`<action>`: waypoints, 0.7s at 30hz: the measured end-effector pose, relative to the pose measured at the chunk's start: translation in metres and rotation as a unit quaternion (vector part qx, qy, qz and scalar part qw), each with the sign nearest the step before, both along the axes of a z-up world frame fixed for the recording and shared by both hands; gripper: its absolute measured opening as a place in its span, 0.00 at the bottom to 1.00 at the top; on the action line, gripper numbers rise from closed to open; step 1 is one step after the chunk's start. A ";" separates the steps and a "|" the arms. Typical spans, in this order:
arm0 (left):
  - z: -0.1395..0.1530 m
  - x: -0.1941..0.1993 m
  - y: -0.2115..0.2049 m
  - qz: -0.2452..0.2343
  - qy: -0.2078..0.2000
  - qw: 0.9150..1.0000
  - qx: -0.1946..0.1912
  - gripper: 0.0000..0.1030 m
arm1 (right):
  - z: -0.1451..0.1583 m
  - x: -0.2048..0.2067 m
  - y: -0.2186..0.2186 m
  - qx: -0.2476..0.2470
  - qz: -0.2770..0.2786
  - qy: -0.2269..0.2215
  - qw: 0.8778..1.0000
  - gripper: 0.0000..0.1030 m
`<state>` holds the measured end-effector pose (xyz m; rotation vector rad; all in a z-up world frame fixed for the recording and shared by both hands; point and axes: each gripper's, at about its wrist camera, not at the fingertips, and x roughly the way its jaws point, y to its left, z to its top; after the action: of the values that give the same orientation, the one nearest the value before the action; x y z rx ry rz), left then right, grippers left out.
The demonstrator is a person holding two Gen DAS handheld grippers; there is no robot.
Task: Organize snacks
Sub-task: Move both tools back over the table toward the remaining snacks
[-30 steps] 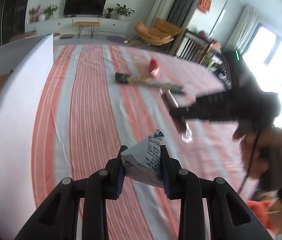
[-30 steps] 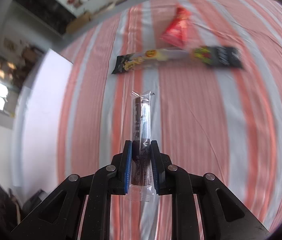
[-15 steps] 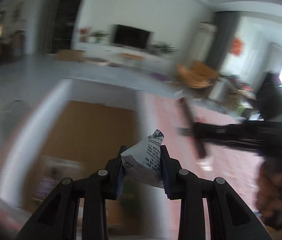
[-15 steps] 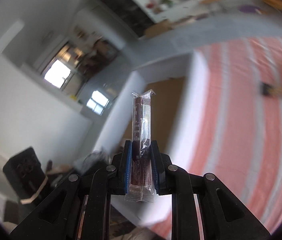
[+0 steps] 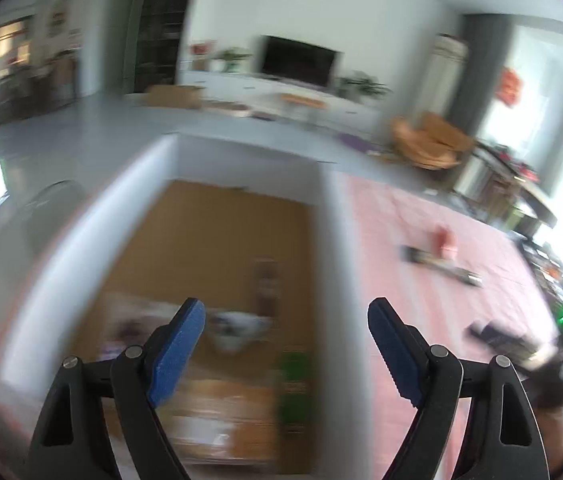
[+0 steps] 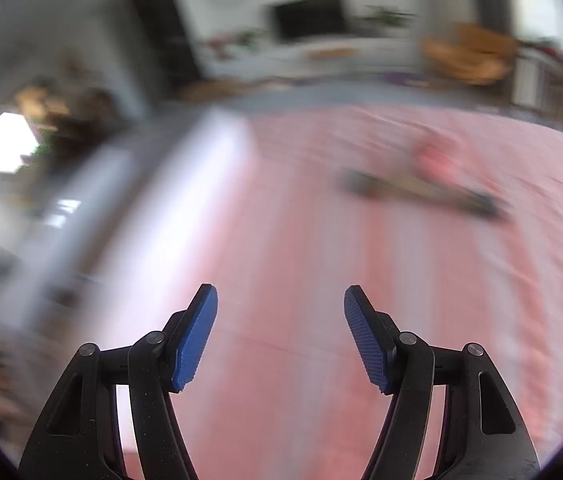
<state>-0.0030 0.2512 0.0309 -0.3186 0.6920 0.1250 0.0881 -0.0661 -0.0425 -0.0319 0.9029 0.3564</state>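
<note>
Here the striped cloth (image 6: 321, 280), pink and pale, spreads widest, covering the surface to the right of the white box (image 5: 329, 264). The white box, the landmark, stands at the cloth's left edge; its brown floor holds several blurred snack packets, among them a white packet (image 5: 237, 326) and a green one (image 5: 292, 376). Well to the right of the box, out on the cloth, lie a long dark packet (image 6: 421, 194) and a red packet (image 6: 437, 156) touching it.

The left gripper (image 5: 286, 344) hangs over the box, its jaws just opened wide, with nothing between them. The right gripper (image 6: 280, 330) hangs over the cloth beside the box, jaws likewise just opened and empty.
</note>
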 end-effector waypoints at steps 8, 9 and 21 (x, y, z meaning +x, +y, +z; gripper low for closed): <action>-0.007 0.052 -0.165 -0.195 0.000 0.981 -0.005 0.96 | -0.037 -0.028 -0.136 -0.002 -0.211 -0.049 0.976 0.68; -0.016 0.063 -0.178 -0.203 0.006 0.979 -0.006 0.96 | -0.037 -0.028 -0.144 0.016 -0.221 -0.055 0.974 0.68; -0.139 0.148 -0.212 -0.148 0.084 0.982 0.084 0.96 | -0.059 -0.003 -0.146 0.004 -0.257 -0.003 0.966 0.68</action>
<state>0.1448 0.0392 -0.1079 -0.0400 0.8820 -0.0733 0.0846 -0.2123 -0.1019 0.2066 0.8688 -0.1236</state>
